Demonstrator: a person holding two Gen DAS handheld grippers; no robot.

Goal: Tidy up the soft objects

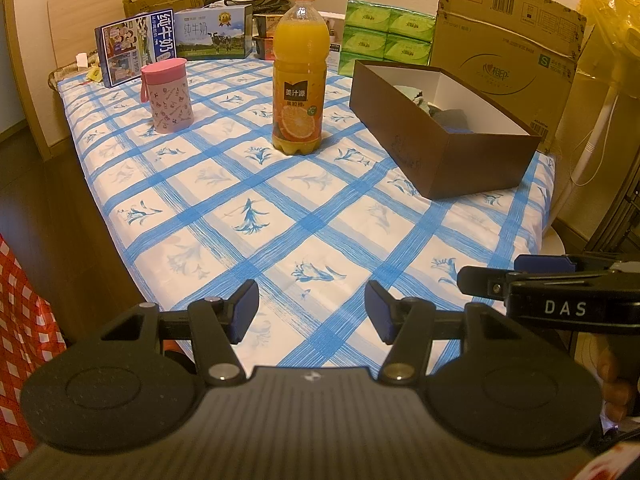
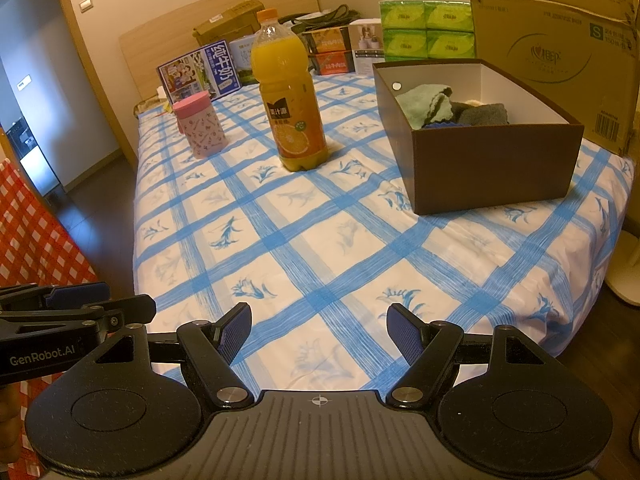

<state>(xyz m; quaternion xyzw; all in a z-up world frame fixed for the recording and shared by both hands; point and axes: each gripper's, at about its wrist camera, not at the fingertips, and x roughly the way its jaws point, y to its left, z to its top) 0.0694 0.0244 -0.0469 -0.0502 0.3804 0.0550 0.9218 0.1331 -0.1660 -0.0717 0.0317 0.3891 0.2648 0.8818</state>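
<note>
Nearest me, both grippers sit over the near edge of the bed w/ nothing between the pads. My left gripper (image 1: 311, 312) has its jaws apart, only blue-check bedsheet (image 1: 280, 208) showing in the gap. My right gripper (image 2: 318, 334) is likewise spread wide, empty, sheet underneath. Each one shows up in the other's cam, side by side: right one at far right of the left view, left one at far left of the right view. Red-white checked fabric (image 2: 28, 232) hangs at the near left.

Mid-bed: orange juice bottle (image 2: 291, 92) upright, approx centre. Left of it and a bit farther, a pink lidded cup (image 2: 202, 124), also upright.

Right of the bottle sits the brown box (image 2: 496, 164), open top, white inside. Its long axis runs near-to-far, angled slightly so the far end leans left; short end faces me. The soft items are inside it: a light green cloth (image 2: 420, 104) bunched toward the far-left corner, a dark grey cloth (image 2: 484, 114) just right of it, touching, plus a bit of blue stuff (image 2: 442, 124) at the near wall. Can't tell what lies under them.

Far end: milk cartons (image 1: 134, 50), green tissue packs (image 1: 386, 34), a big cardboard box (image 1: 508, 44) behind the brown one, headboard beyond.
</note>
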